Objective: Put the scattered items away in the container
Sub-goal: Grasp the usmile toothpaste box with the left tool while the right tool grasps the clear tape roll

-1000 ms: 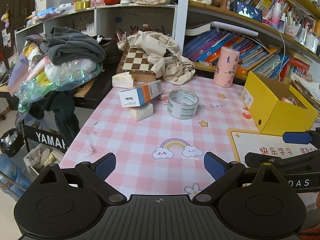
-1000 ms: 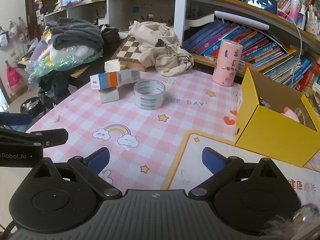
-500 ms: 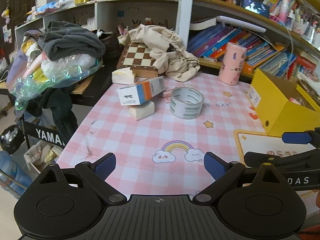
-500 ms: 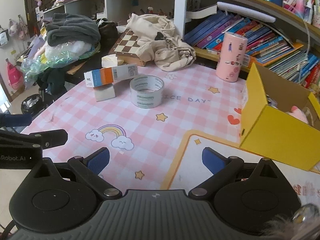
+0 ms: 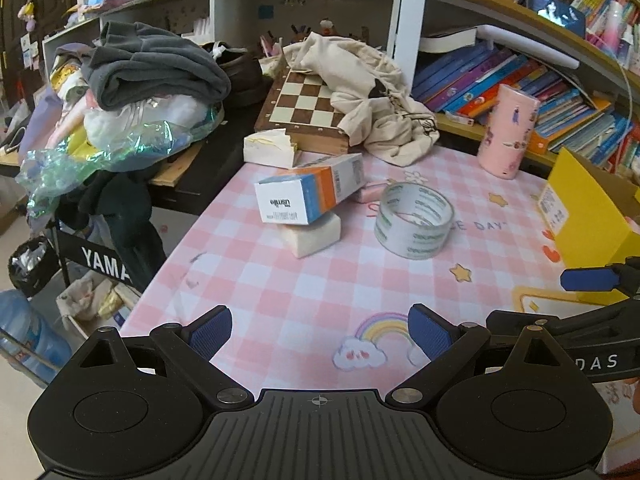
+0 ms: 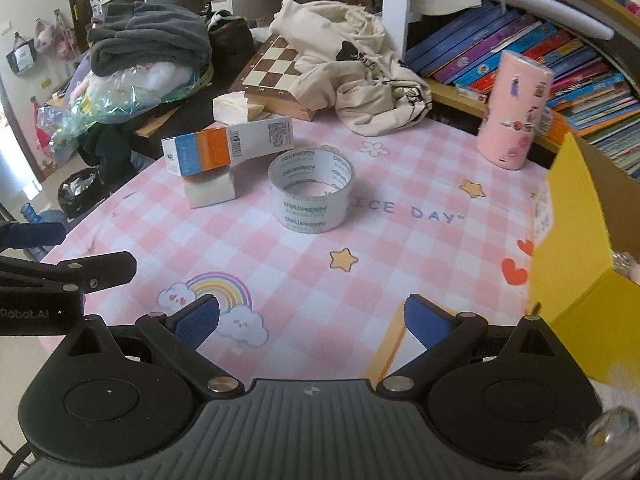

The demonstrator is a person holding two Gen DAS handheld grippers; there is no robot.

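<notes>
Cluttered bookshelves and clothing piles ringed a table covered in a pink-and-white checked cloth [image 5: 320, 292] printed with rainbows and stars. Near the middle of it lay a roll of clear packing tape [image 5: 414, 221], flat on its side, hole up. Just left of the roll, a white, blue and orange cardboard carton [image 5: 310, 197] sat tilted on top of a small off-white block [image 5: 312, 236] (foam or soap, could not tell). Far behind those, a white wedge-shaped packet [image 5: 270, 149] rested against a wooden chessboard box [image 5: 310, 110], half under a beige cloth bag [image 5: 372, 96]. A pink printed cylinder tin [image 6: 516, 110] stood upright at far right, near the books.

At the right edge stood an open yellow cardboard box [image 6: 572, 240], the container, well apart from the tape and carton; something pink showed inside, too little to name.

The left gripper [image 5: 320, 330] hovered over the near cloth, blue-padded fingers [image 5: 210, 330] spread wide, nothing between them. The right gripper [image 6: 310, 324] was likewise spread apart and empty, above the rainbow print, beside the yellow box. Each gripper showed at the edge of the other's view.
</notes>
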